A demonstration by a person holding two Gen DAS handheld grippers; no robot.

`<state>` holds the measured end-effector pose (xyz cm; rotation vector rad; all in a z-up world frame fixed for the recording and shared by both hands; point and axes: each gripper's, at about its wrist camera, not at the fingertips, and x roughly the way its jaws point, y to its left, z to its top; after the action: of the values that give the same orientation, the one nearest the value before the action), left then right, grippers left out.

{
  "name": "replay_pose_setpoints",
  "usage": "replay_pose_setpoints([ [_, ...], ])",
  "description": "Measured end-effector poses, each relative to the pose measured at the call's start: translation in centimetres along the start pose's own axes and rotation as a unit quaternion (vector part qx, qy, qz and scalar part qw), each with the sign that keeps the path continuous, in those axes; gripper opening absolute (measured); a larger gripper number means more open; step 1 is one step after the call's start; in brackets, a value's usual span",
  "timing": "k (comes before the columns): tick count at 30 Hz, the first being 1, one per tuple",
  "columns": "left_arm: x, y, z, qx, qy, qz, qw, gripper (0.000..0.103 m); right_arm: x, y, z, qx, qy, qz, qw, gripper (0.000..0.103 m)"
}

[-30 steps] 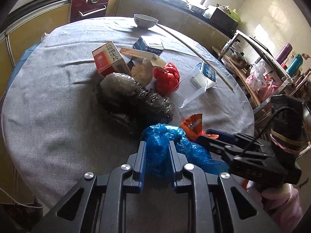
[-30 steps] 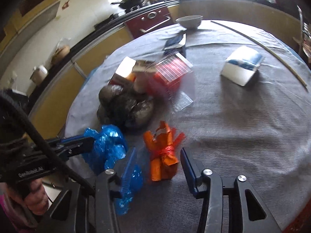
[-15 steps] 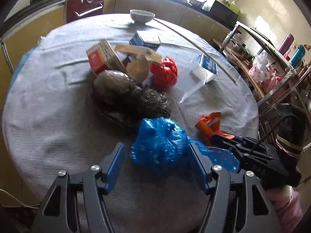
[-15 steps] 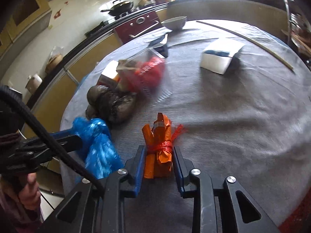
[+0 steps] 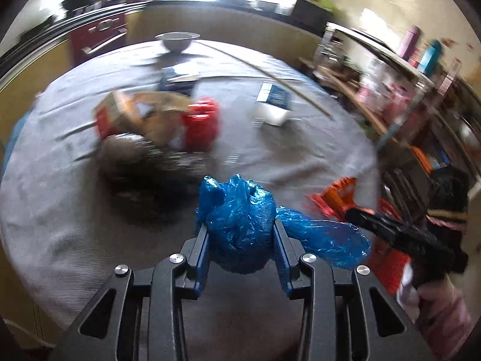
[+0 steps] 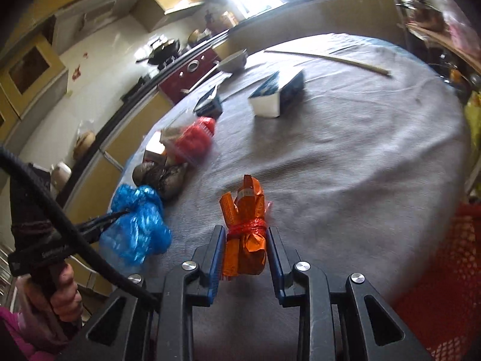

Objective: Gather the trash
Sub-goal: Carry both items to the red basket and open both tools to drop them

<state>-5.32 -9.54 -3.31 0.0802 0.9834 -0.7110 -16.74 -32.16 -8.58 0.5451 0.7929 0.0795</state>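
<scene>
- Left tool [image 5: 240, 237]: jaws closing on the crumpled blue plastic bag [image 5: 240, 219], pads pressing its sides, at the near edge of the counter [image 5: 60, 210].
- Right tool [image 6: 246, 246]: clamped on the orange wrapper bundle [image 6: 245, 228].
- Beyond: dark foil bag [image 6: 162, 177], red packet [image 6: 195, 138], white-and-blue carton [image 6: 276, 93], long stick [image 6: 327, 58].
- Grey bowl [image 5: 177, 40] at far edge; contents not visible.
</scene>
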Motion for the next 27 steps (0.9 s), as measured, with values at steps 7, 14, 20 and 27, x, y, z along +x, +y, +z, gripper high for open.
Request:
replay_pose_setpoints([
  [7, 2.2, -8.6, 0.4, 0.116, 0.033, -0.070, 0.9902, 0.040, -6.7, -4.8, -1.1, 0.051, -0.048, -0.044, 0.997, 0.030],
  [14, 5.7, -17.5, 0.1, 0.210, 0.066, -0.134, 0.9663, 0.040, -13.3, -10.9, -4.6, 0.122, -0.073, -0.106, 0.984, 0.030],
  [20, 8.9, -22.5, -0.9, 0.256, 0.089, -0.138, 0.9526, 0.043, -15.3, -14.2, -7.1, 0.173, -0.079, -0.120, 0.974, 0.030],
  [27, 10.2, -24.0, -1.2, 0.283, 0.086, -0.114, 0.9485, 0.061, -15.2, -16.7, -8.5, 0.224, -0.077, -0.111, 0.965, 0.035],
])
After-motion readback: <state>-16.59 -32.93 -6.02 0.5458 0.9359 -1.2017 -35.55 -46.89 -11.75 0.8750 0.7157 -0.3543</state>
